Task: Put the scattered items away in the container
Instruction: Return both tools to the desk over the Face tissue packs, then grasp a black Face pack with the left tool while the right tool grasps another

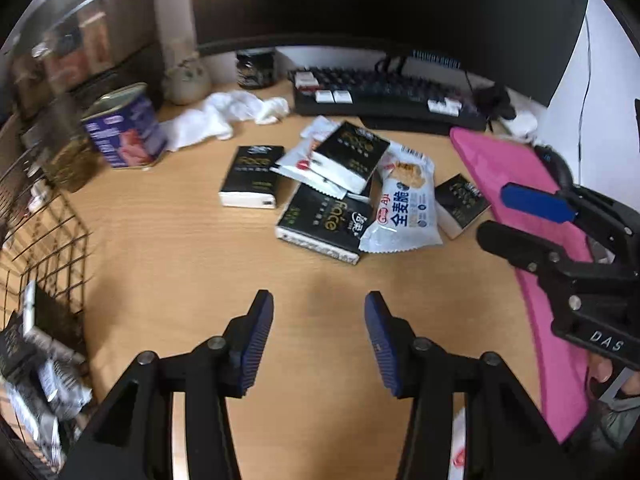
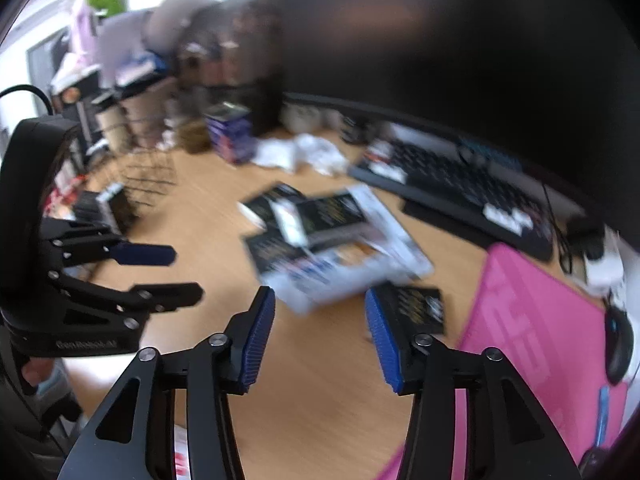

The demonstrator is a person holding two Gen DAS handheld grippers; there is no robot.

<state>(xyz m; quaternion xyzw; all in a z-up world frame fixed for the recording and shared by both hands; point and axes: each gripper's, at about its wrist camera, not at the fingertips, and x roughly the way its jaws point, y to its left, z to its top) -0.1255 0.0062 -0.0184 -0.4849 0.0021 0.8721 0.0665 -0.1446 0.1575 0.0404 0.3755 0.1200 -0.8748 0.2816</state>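
Note:
A pile of scattered packets lies mid-desk: black tissue packs [image 1: 250, 176], a bigger black pack [image 1: 324, 220] and a white snack bag [image 1: 404, 204]. My left gripper [image 1: 319, 340] hovers over bare wood short of the pile, open and empty. A black wire basket [image 1: 52, 256] at the left edge holds several packets. My right gripper [image 2: 320, 336] is open with nothing between its fingers, and a small black pack [image 2: 416, 308] lies just beyond its right finger. The right wrist view is blurred; there the pile [image 2: 332, 248] shows ahead and the left gripper [image 2: 168, 276] at the left.
A keyboard [image 1: 392, 96] and a dark monitor [image 1: 360, 0] stand behind the pile. A pink mat [image 1: 532, 240] with a mouse [image 2: 618, 344] lies at the right. A blue can [image 1: 124, 128], a crumpled white cloth [image 1: 224, 116] and a dark jar [image 1: 256, 68] sit at the back left.

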